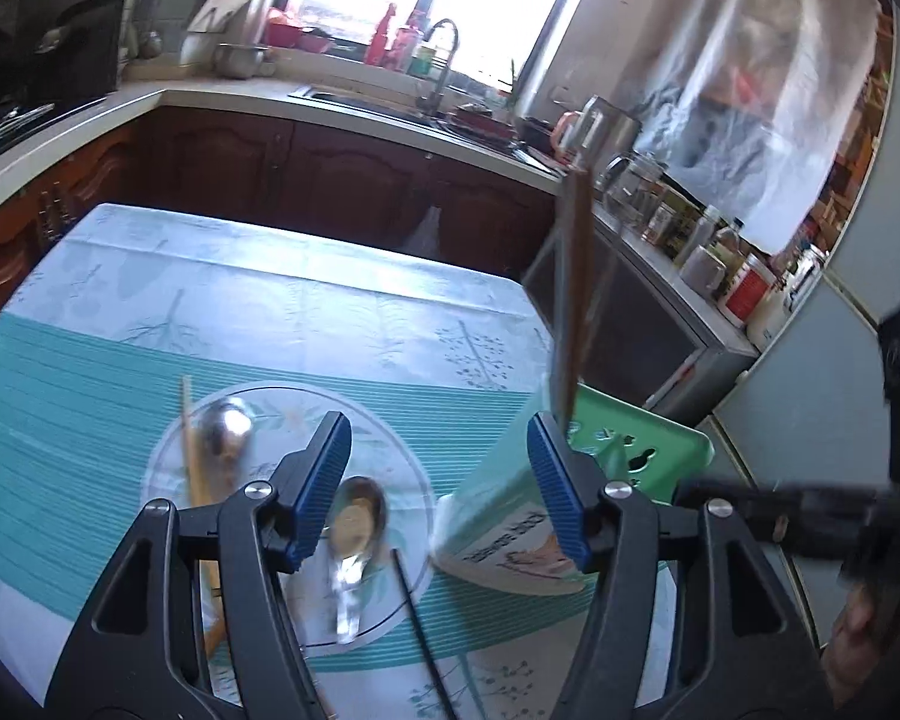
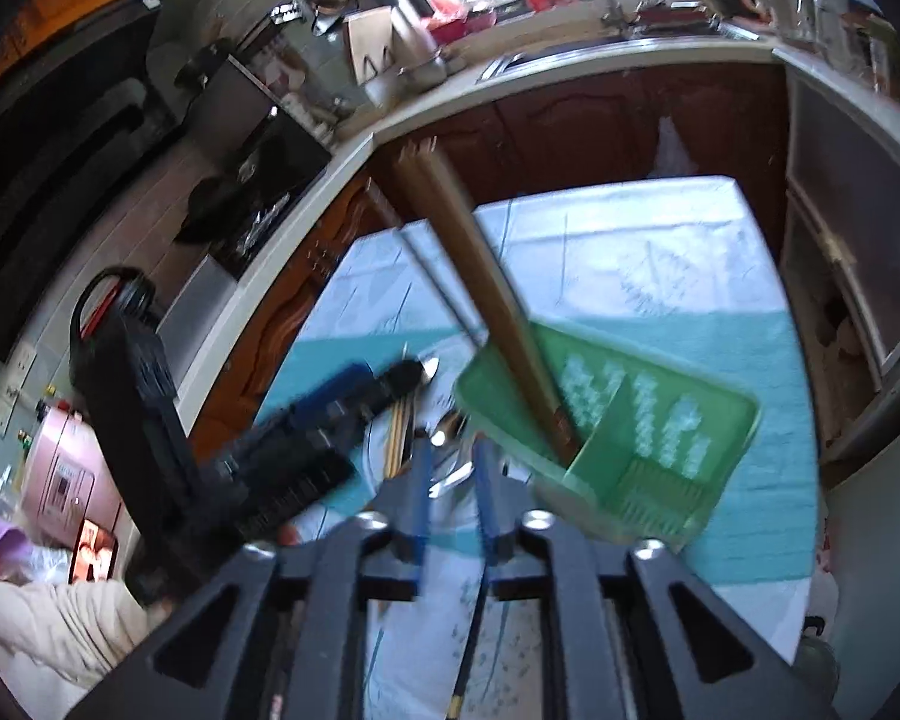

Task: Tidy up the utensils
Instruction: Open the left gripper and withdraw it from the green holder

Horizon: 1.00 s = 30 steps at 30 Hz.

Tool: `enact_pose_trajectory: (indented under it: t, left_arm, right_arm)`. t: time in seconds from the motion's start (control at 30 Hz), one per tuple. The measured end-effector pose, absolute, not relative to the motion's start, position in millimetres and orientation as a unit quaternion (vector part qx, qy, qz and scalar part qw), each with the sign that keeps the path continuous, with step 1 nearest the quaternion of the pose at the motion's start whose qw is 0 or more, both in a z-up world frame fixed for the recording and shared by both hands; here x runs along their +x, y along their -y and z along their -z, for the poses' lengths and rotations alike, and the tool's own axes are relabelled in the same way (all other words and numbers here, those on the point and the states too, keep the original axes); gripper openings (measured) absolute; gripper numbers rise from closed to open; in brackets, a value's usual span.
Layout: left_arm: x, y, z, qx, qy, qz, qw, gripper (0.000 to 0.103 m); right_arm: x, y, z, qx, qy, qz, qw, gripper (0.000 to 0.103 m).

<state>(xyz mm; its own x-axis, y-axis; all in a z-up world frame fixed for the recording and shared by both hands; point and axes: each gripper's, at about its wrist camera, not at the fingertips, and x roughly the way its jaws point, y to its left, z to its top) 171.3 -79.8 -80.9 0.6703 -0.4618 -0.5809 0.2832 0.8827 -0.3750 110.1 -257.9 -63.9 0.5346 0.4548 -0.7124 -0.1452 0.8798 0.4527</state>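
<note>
While brown wooden chopsticks (image 2: 480,276) already stand in the green plastic holder (image 2: 660,420), the left gripper (image 1: 438,480), spread, hovers over a steel spoon (image 1: 357,528); the right gripper (image 2: 453,480) seems nearly closed, perhaps empty. Next: descend and pinch the spoon.

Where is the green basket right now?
The green basket stands on the tablecloth at the table's right side, just right of the glass plate with the spoons, and brown chopsticks stick up out of it.

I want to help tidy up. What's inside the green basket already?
Brown chopsticks stand leaning in the green basket, at its near corner compartment. The other compartments look empty in the right wrist view. The left wrist view mostly hides the basket behind a box.
</note>
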Motion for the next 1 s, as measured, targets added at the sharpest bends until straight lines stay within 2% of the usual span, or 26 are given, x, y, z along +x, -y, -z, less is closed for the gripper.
enact_pose_trajectory:
  t: [0.27,0.4,0.6,1.0]
  left_arm:
    - [154.8,26.6,79.5,-0.113,-0.386,0.164,0.901,0.059]
    - [144.0,3.1,87.7,-0.088,-0.415,0.146,0.894,0.066]
    - [135.7,-18.3,112.3,-0.068,-0.459,0.114,0.879,0.067]
    - [133.5,-39.0,148.7,-0.092,-0.496,0.110,0.856,0.067]
  right_arm:
    - [102.1,226.6,114.4,0.150,-0.520,-0.160,0.826,0.021]
    - [103.8,205.6,139.7,0.117,-0.560,-0.146,0.808,0.021]
    - [115.1,179.5,169.7,0.072,-0.610,-0.126,0.779,0.021]
    - [126.6,149.5,196.8,-0.012,-0.658,-0.083,0.748,0.021]
